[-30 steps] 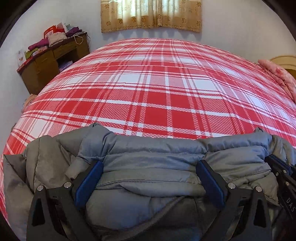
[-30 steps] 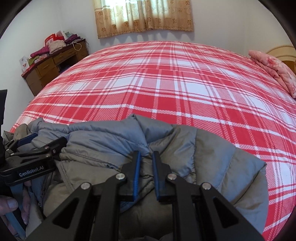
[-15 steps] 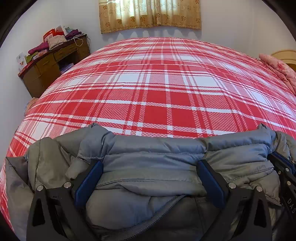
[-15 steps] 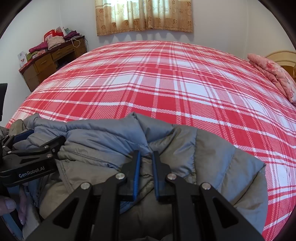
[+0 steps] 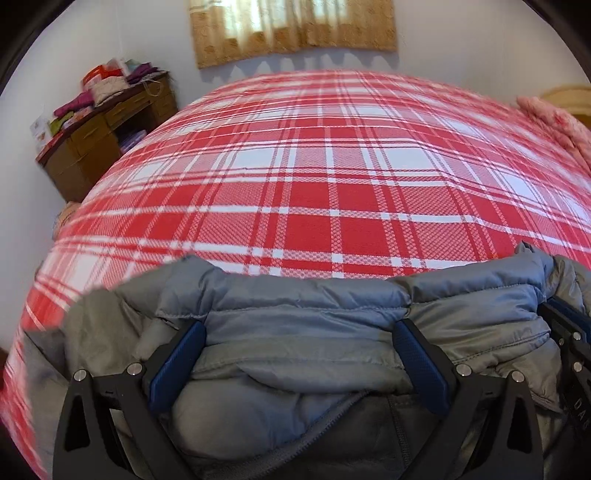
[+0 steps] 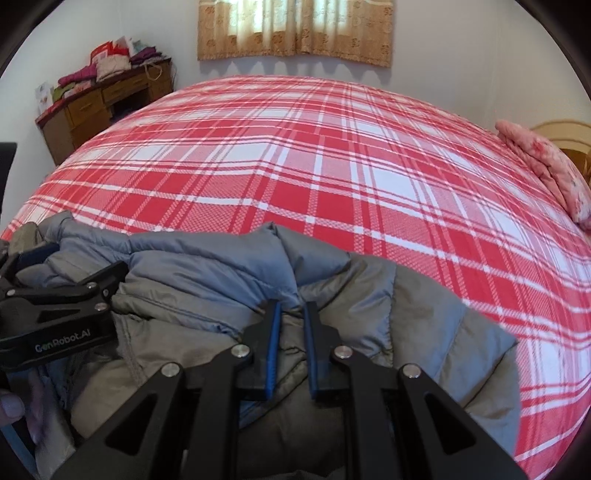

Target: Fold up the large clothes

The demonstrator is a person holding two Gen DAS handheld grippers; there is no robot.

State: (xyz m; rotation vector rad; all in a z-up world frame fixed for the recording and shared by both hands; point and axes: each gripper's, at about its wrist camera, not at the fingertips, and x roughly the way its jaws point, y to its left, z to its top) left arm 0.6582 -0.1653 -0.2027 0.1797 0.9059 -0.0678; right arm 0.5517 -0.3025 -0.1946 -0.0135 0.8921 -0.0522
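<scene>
Now right tongs (image 6: 291, 343) pinch the grey jacket (image 6: 221, 280) on the bed (image 6: 332, 166).

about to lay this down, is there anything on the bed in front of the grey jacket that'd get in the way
Nothing visible does. The plaid bedspread ahead of the grey jacket is bare. The pink bedding lies off at the bed's right edge, and the cluttered desk stands off the bed to the left.

Plaid bedspread (image 6: 332, 177), wooden desk (image 6: 88, 110) — clothes atop, seemingly — curtain (image 6: 295, 29)

Both wrist views low over bed (image 5: 314, 192)
</scene>
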